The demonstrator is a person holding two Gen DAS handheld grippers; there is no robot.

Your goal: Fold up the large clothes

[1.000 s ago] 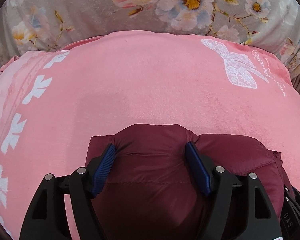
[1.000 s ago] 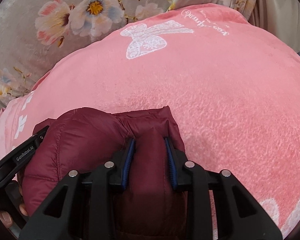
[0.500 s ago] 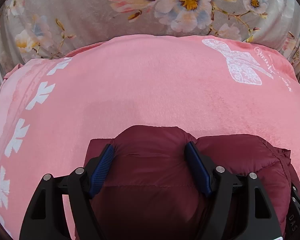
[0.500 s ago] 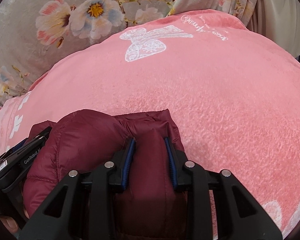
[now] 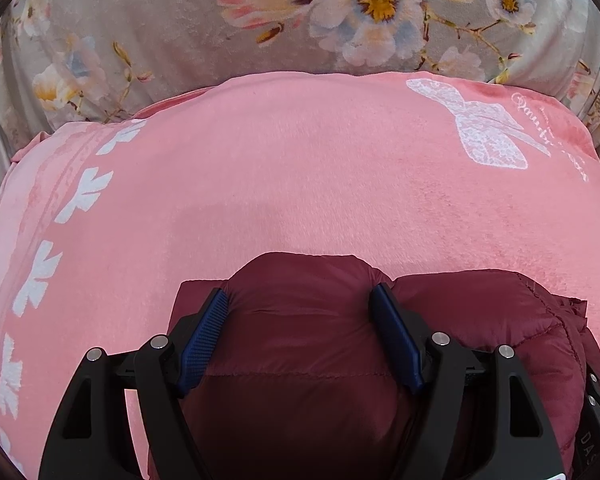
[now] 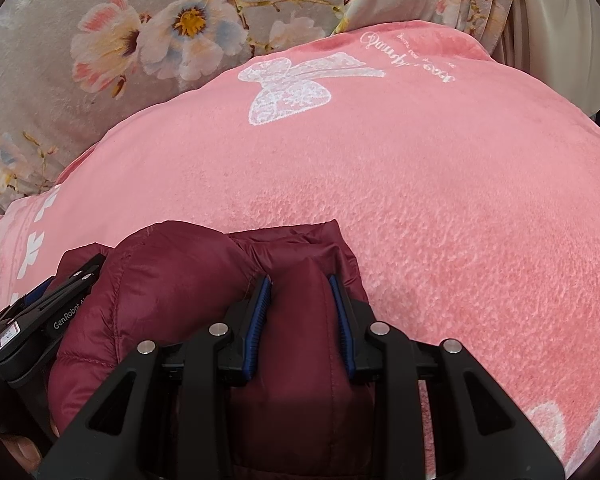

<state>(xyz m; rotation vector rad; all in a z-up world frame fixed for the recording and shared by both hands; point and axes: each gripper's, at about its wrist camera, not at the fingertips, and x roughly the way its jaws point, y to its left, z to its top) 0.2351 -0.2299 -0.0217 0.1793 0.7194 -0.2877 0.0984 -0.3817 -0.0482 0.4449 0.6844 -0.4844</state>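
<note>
A folded, puffy maroon down jacket rests on a pink blanket. My left gripper is shut on a thick bulge of the jacket's left part, blue pads pressed into both sides. My right gripper is shut on a narrower fold at the jacket's right end. In the right wrist view the left gripper's black body shows at the lower left beside the jacket. The jacket's near part is hidden under both grippers.
The pink blanket carries a white lace bow print and a white leaf border on its left side. Grey floral bedding lies beyond it. A fingertip shows at the lower left.
In both views the blanket has slid slightly lower in frame. The left gripper's body has shifted a little in the right wrist view. Both grips on the jacket are unchanged.
</note>
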